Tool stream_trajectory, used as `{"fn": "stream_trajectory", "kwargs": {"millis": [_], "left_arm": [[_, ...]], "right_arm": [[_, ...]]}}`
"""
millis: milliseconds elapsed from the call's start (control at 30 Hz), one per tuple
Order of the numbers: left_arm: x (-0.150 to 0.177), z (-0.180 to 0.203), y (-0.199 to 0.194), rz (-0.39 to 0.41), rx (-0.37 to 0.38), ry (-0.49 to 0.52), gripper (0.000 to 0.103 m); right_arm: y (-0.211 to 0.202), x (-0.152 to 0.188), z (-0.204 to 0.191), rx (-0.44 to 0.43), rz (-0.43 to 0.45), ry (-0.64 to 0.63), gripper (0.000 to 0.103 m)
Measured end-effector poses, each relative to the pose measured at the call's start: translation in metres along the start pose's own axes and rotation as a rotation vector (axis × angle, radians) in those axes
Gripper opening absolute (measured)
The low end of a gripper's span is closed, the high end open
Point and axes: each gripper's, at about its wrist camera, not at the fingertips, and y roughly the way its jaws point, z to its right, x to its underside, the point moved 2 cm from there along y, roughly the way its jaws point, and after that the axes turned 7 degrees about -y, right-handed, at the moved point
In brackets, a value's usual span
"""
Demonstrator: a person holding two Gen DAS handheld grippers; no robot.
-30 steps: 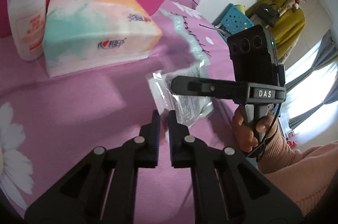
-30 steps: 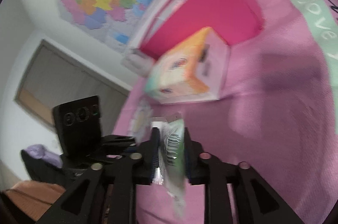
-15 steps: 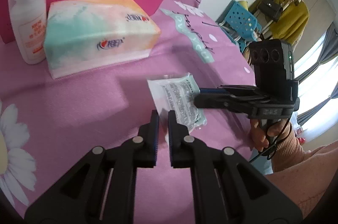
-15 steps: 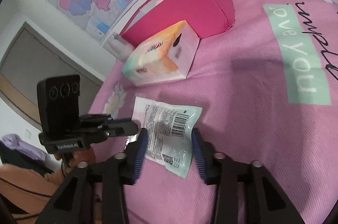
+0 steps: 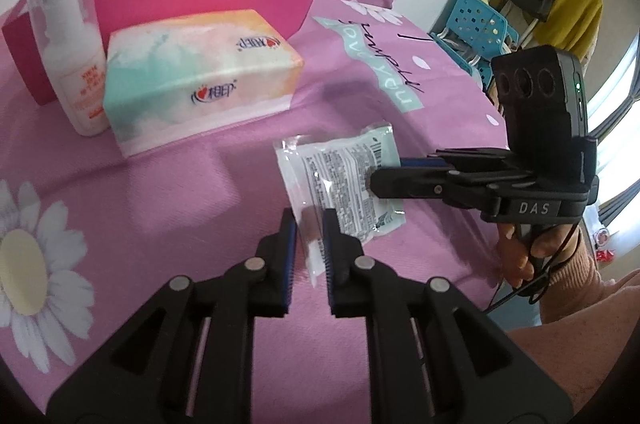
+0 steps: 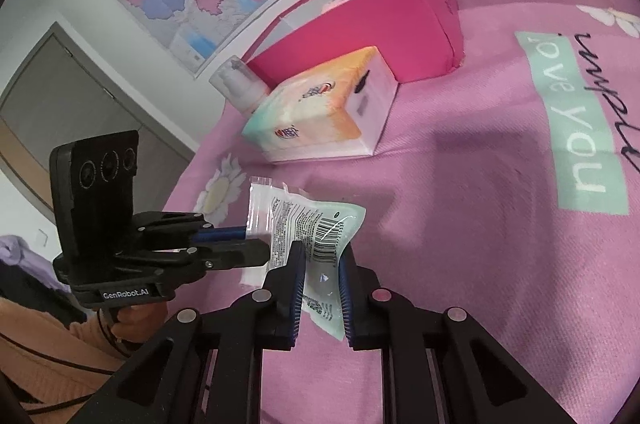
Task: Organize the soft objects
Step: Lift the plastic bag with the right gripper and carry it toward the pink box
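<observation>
Grippers [image 5: 308,236] [image 6: 322,264]: two, on one packet [image 5: 340,180].

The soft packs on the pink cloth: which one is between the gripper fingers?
The flat clear wet-wipe pouch, printed with a barcode; the big pastel tissue pack stands untouched by the pink box.

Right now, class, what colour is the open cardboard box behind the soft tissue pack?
Bright pink, the open cardboard box; the left wrist view shows it best.

Both wrist views close, angled down, facing each other; share packet [image 5: 344,184] [image 6: 308,224].
</observation>
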Motion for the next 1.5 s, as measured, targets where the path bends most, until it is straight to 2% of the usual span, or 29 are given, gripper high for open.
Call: {"fn": "stream_trajectory", "kwargs": {"millis": [433,700,1500], "left_arm": [[-0.007,-0.001,-0.023,0.060,-0.027,0.011,0.013],[-0.021,-0.001,-0.045,0.124,-0.049,0.017,0.013],[-0.062,-0.014,-0.075,0.204,-0.068,0.001,0.013]], "right_arm": [[-0.007,-0.013,-0.015,0.007,0.032,-0.050,0.016],[-0.014,-0.033,-0.029,0.005,0.073,-0.090,0.016],[-0.015,-0.087,-0.047,-0.007,0.128,-0.160,0.016]]}}
